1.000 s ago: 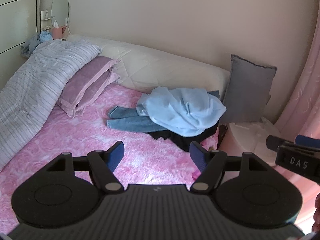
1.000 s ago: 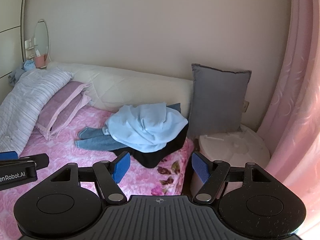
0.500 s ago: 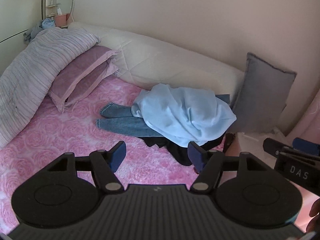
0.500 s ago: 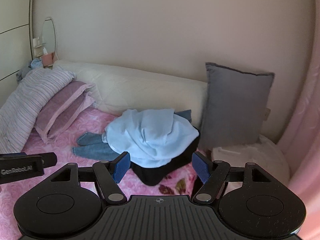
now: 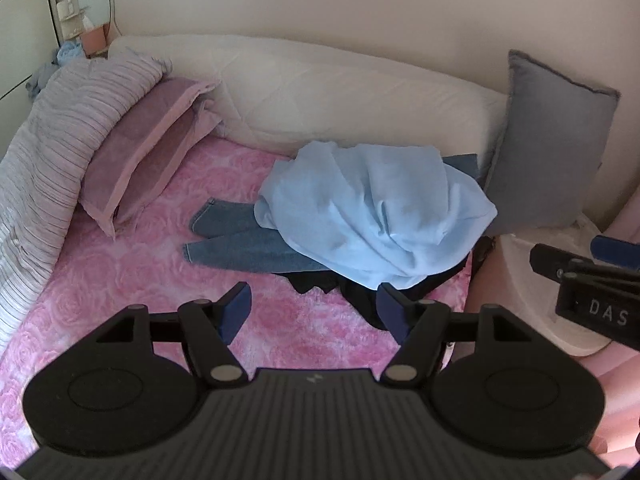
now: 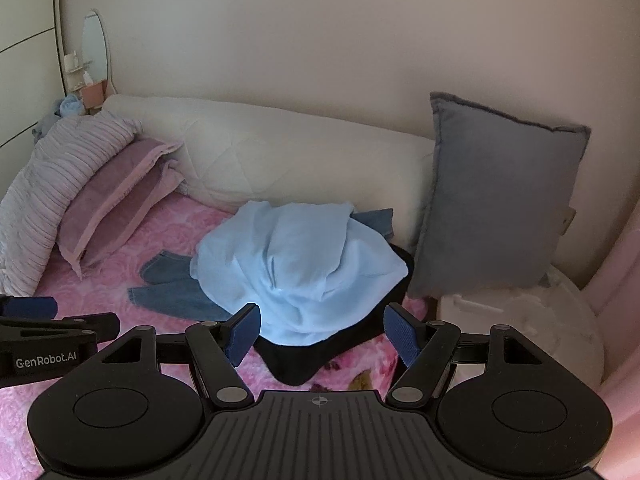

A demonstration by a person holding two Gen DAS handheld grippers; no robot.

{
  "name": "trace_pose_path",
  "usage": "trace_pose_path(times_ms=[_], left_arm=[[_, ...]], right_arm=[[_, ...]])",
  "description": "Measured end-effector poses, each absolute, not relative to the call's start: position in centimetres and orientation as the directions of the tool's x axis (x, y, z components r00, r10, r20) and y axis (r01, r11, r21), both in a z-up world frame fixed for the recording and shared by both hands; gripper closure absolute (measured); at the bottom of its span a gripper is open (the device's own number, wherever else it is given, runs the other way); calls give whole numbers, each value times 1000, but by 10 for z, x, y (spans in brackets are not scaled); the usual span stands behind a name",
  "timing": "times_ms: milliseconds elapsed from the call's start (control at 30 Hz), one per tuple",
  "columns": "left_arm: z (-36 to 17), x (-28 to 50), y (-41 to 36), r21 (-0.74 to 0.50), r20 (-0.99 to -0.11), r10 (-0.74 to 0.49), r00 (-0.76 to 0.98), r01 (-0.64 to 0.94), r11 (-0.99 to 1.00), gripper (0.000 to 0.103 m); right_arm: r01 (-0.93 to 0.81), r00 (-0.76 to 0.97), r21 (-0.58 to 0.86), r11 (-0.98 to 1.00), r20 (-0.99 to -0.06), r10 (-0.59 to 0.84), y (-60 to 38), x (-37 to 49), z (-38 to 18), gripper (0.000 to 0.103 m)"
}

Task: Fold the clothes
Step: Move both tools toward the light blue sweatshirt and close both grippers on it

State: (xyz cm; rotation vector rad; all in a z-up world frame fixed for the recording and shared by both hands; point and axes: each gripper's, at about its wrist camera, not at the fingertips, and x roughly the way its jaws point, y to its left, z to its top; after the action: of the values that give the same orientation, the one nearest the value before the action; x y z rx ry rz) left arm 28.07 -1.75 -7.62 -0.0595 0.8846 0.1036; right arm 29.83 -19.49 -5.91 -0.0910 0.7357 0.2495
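Over the last second I have carried both grippers in toward the pile: it fills more of each view than it did, and the bed's near edge has slipped below the frame. The left gripper [image 5: 314,306] is spread wide and empty, and so is the right gripper [image 6: 320,334], with nothing between the blue pads of either. The pile sits at the far right corner of the bed [image 5: 132,280], just in front of the grey cushion [image 5: 548,152]. A light blue top [image 5: 376,216] is heaped on top, jeans [image 5: 236,240] stick out from under it toward the pillows, and a black garment [image 6: 316,356] lies beneath, its edge hanging toward me. Nothing is touched yet, so the folding has not begun. I judge this to be the approach, with the blue top the natural first piece to lift clear, since it covers the other two.
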Motion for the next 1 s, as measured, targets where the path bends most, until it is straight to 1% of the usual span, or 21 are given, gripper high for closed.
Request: trace_pose_path(times_ms=[333, 500, 700, 1000], left_arm=[[-95, 334, -19, -7, -800, 61, 597, -111, 994, 37], [-107, 360, -22, -38, -807, 23, 590, -91, 995, 37], [-130, 393, -24, -46, -827, 12, 562, -89, 995, 37], [-173, 447, -29, -61, -858, -13, 514, -77, 995, 37]], right_arm=[[-271, 650, 35, 962, -731, 209, -198, 351, -80, 31], [-266, 618, 61, 962, -755, 219, -203, 376, -91, 31], [-254, 561, 118, 960, -790, 246, -208, 408, -111, 31], [-241, 528, 113, 964, -818, 228, -211, 455, -147, 31]])
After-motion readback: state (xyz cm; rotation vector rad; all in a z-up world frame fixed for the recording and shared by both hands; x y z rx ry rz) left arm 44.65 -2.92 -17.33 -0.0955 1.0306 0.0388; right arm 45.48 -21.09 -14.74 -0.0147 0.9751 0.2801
